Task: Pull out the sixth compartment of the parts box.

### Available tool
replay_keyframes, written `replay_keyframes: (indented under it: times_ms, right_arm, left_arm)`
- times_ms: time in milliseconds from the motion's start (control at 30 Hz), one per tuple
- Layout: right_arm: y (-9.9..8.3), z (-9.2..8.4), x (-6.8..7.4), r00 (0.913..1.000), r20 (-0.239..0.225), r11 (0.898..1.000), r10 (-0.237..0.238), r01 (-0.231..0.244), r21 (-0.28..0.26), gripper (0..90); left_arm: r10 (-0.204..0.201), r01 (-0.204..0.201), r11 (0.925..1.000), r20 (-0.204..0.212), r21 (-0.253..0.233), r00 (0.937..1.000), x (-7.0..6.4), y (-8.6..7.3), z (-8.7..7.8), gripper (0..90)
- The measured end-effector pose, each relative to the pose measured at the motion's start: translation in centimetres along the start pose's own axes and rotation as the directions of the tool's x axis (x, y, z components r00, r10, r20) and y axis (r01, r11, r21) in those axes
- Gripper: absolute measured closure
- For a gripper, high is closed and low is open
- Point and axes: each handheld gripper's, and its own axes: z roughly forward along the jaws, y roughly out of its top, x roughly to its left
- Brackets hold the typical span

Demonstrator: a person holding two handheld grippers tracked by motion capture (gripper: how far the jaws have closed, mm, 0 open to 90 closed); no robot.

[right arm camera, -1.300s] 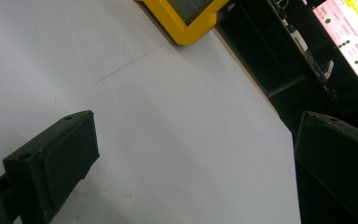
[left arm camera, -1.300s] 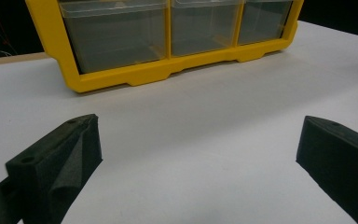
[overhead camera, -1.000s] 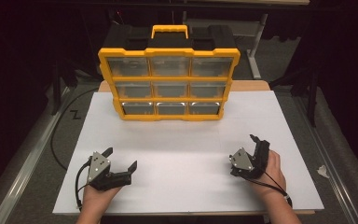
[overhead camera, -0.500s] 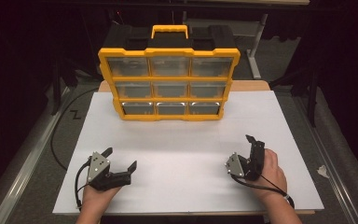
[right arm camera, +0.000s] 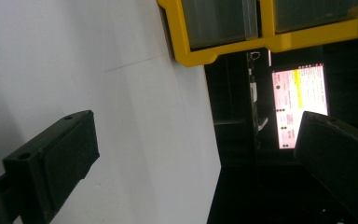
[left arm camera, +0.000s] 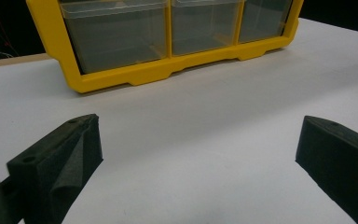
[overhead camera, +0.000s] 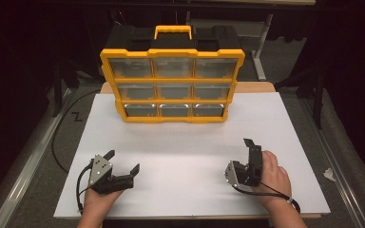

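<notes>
A yellow-framed plastic organizer case (overhead camera: 172,84) with nine clear, boxy drawers and a black top stands upright at the far edge of the smooth white worktop (overhead camera: 190,156). Drawer contents cannot be made out. Left gripper (overhead camera: 122,167) and right gripper (overhead camera: 240,156) rest near the front edge, foam-padded jaws spread wide, holding nothing.

The high view looks forward and down from above the person's side, taking in the whole white table (overhead camera: 180,142) and the yellow drawer organizer (overhead camera: 172,85) at its far end. The left gripper view sits low near the tabletop, facing the organizer's bottom drawer row (left arm camera: 168,32) from fairly close. The right gripper view is rolled sideways, sharing the organizer's corner (right arm camera: 200,51) and catching what seems a lit screen (right arm camera: 299,105) beyond.
</notes>
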Motion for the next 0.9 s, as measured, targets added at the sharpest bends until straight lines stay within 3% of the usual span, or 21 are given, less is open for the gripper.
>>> replay_keyframes:
  times_ms: [300, 900]
  right_arm:
    - [1.0, 0.0, 0.7, 0.9967, 0.027, 0.997, -0.077, 0.077, -0.023, 3.0]
    - [3.8, 2.0, 1.5, 0.9897, 0.115, 0.996, -0.086, 0.090, -0.029, 24.3]
  left_arm:
    - [0.013, -0.013, 0.9999, 0.010, -0.001, 0.9999, -0.1, 0.0, 0.1, 1.1]
    - [0.038, -0.038, 0.9991, 0.011, 0.021, 0.9992, -0.3, 0.1, 0.5, 0.2]
